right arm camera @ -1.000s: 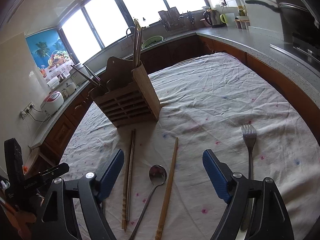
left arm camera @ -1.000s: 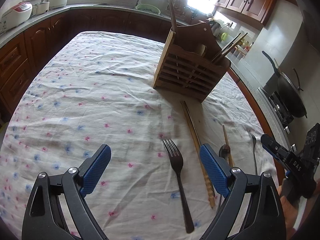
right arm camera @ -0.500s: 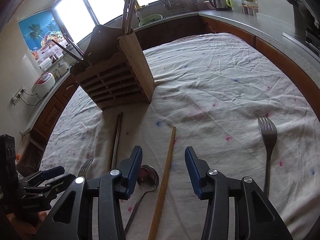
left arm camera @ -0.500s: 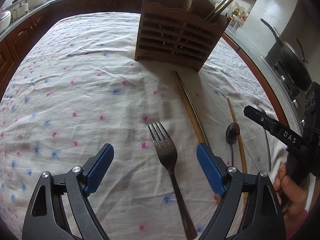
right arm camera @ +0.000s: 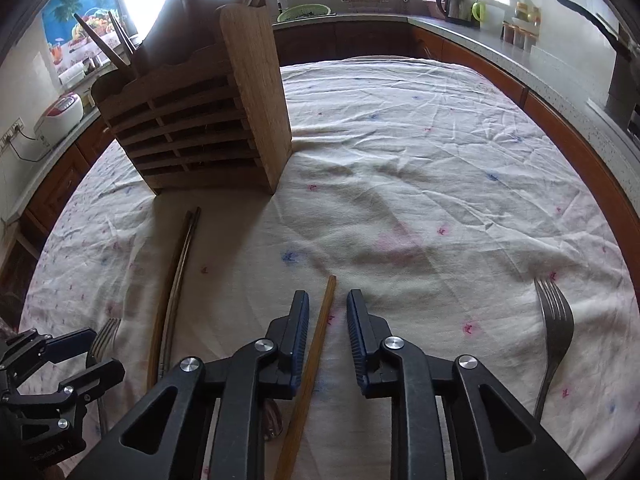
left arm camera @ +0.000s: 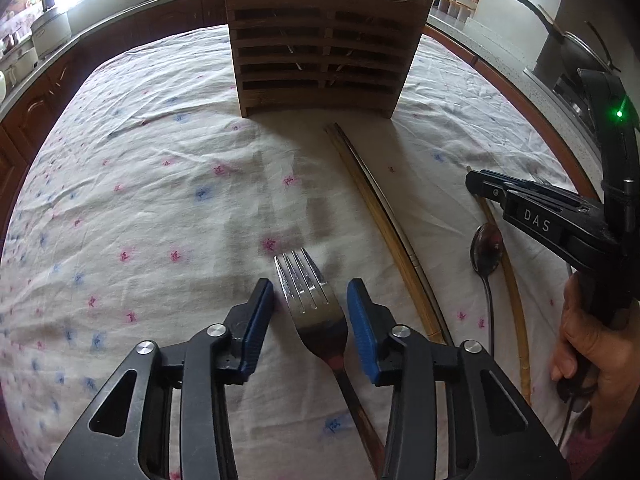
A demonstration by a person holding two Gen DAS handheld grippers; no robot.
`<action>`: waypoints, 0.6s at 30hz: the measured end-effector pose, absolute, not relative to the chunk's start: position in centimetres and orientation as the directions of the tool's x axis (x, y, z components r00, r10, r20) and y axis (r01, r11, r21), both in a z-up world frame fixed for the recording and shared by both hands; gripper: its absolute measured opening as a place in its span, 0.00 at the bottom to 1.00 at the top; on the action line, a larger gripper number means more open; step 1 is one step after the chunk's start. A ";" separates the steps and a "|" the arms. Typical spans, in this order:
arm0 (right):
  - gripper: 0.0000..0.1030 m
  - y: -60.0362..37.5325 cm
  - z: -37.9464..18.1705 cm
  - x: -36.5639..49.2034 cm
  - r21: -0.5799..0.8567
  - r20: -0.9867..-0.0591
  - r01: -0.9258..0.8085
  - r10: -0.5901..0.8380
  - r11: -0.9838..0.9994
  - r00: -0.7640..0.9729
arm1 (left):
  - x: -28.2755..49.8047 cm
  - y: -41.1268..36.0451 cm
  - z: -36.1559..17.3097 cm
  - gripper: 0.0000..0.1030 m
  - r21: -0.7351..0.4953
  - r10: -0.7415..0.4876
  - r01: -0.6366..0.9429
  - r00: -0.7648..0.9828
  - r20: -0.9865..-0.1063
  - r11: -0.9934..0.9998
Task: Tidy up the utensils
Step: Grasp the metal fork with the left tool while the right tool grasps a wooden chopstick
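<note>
A slatted wooden utensil holder [left arm camera: 320, 52] stands at the far side of the cloth-covered table, also in the right wrist view [right arm camera: 200, 120]. My left gripper [left arm camera: 310, 300] is open, low over a metal fork [left arm camera: 310, 300], its blue pads either side of the tines. My right gripper [right arm camera: 328, 312] is open, its pads straddling a single wooden chopstick [right arm camera: 316, 356]. A pair of chopsticks [left arm camera: 384, 232] and a spoon [left arm camera: 486, 246] lie between the two grippers. A second fork [right arm camera: 554, 332] lies at the right.
The floral tablecloth [left arm camera: 160, 184] covers the table. Dark wood counters ring it, with a rice cooker [right arm camera: 60, 116] at the left, a kettle [right arm camera: 454, 0] at the back and a wok [left arm camera: 576, 56] on the stove at the right.
Both grippers have moved forward and down to the table and have narrowed. The left now brackets the fork head, the right brackets the single chopstick.
</note>
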State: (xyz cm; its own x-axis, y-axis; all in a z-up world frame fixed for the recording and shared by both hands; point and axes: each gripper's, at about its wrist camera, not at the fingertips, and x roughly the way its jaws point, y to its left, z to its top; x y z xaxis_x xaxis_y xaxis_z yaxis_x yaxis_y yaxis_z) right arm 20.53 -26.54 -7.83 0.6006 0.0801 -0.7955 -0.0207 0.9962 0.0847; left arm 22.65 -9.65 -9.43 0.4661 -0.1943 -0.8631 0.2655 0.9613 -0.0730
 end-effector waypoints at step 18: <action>0.04 -28.1 -2.9 17.1 0.274 -0.694 -0.041 0.227 0.961 0.683 | 20.5 -5.9 -5.7 0.20 -0.259 -0.352 0.248 0.498 -0.792 0.934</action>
State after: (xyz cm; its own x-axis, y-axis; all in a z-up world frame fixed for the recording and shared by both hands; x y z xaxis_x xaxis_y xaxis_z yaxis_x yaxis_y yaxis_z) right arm 17.15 -28.11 -2.88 0.6833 0.2267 -0.6941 -0.0406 0.9609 0.2739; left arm 20.50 -5.93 -5.70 0.4984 -0.3518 -0.7923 0.2480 0.9336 -0.2585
